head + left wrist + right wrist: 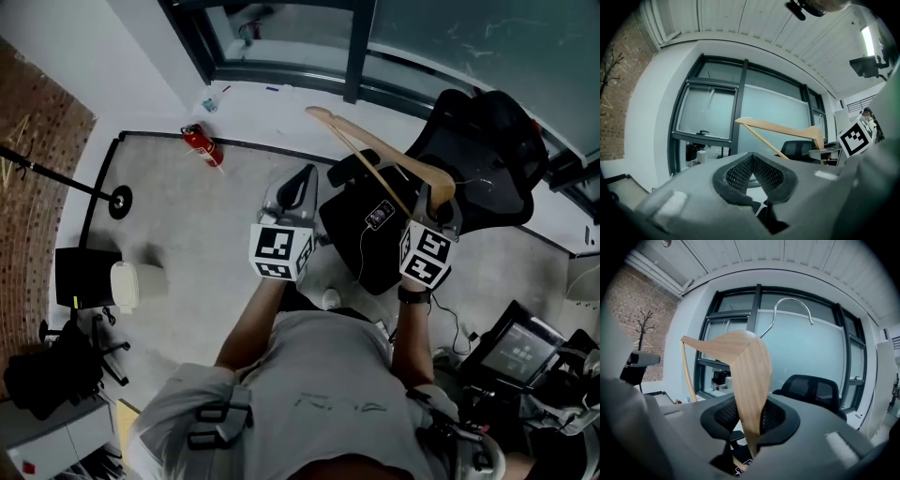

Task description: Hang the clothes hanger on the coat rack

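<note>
Clamped in right gripper (749, 422): hanger (743, 364), hook upward; left gripper (752, 172) closed, empty; coat rack (645, 327) well off to left.

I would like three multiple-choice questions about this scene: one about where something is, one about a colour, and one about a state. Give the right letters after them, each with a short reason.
1. Where does the red fire extinguisher lie?
A on the floor; B on a desk; C inside a box.
2. What colour is the body of the hanger?
A red; B pale wood; C black.
3. In what state are the right tongs?
A open and empty; B shut on a cup; C shut on the hanger.

Answers: 1 A, the head view shows it lying on bare floor. 2 B, wood grain shows in the right gripper view. 3 C, both pads press on the hanger's arm.
</note>
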A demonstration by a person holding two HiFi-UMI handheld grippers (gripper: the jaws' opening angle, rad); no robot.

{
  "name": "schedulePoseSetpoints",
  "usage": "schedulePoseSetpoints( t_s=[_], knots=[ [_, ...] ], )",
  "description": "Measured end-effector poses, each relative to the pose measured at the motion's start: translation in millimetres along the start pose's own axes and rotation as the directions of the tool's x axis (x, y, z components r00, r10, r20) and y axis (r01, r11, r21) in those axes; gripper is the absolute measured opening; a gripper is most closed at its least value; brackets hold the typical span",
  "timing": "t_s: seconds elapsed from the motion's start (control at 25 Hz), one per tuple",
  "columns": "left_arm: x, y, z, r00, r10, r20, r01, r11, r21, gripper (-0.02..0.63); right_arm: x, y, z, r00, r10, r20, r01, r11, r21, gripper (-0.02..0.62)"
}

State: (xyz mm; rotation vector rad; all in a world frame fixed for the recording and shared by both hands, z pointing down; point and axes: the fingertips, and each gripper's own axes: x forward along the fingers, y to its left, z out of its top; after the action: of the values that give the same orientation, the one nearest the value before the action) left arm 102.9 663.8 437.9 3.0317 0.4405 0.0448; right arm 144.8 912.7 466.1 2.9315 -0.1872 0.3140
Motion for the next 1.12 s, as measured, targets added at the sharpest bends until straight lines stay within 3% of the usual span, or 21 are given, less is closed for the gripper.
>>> schedulePoseSetpoints(
  t_s=[0.16,0.32,0.52,0.72,0.92,1.12],
  knots=[
    [-38.3,16.8,-13.4,0.994,0.108,-0.019,-0.108,0.994,-0.006,0.003,3.8,41.6,-5.7,0.993,0.122,-0.005,-0.122,0.992,-0.017,0.097],
    [-72.6,56.0,-13.3,0.973,0.232,-0.017,-0.232,0.973,-0.01,0.002,15.0,99.8,-3.0,0.968,0.252,-0.001,-0.252,0.967,-0.029,0.097],
    [-128.1,122.1,11.0,0.918,0.393,0.042,-0.393,0.919,-0.015,0.002,21.5,196.6,36.7,0.908,0.415,0.055,-0.41,0.908,-0.087,0.097],
    [-194.7,203.9,27.8,0.828,0.554,0.085,-0.555,0.832,-0.012,0.003,19.2,314.2,69.5,0.816,0.572,0.086,-0.557,0.817,-0.147,0.097],
    [-265.0,284.2,32.7,0.698,0.711,0.083,-0.713,0.701,-0.006,0.002,6.7,425.7,94.0,0.706,0.701,0.103,-0.676,0.71,-0.197,0.097],
    [-334.1,343.7,34.0,0.592,0.803,0.07,-0.803,0.595,-0.027,0.002,-10.5,524.7,108.2,0.623,0.778,0.083,-0.748,0.623,-0.226,0.097]
  ],
)
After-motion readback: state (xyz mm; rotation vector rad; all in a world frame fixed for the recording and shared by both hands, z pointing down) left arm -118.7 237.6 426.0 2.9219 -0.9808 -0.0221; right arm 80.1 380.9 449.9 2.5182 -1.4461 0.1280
